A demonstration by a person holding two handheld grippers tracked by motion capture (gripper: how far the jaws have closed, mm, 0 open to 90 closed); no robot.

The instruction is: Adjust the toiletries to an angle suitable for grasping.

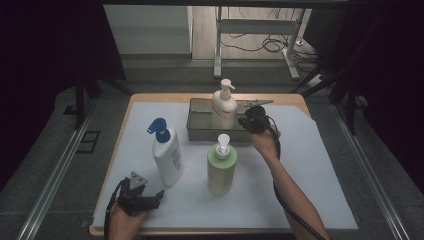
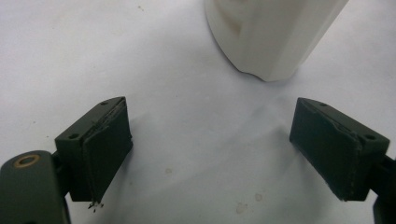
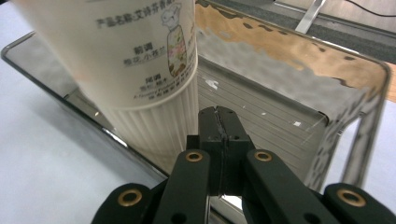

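The right hand-held gripper sat nearest the lens in its own view, jaws clenched flat against each other with nothing between them, tips poised over the near rim of the metal tray and just beside the cream pump bottle standing upright inside it. In the high view that bottle stood at the middle of the tray at the far side of the worktop, with the right hand-held gripper close to its right flank. The bottle looked placed, so the step in hand seemed to be backing away: best done by drawing straight back and up, clear of the ribbed base and the rim, so nothing tips. Nearer the person stood a green pump bottle and a white bottle with a blue pump. The left hand-held gripper rested released at the near edge, jaws wide, the white bottle's base just ahead.
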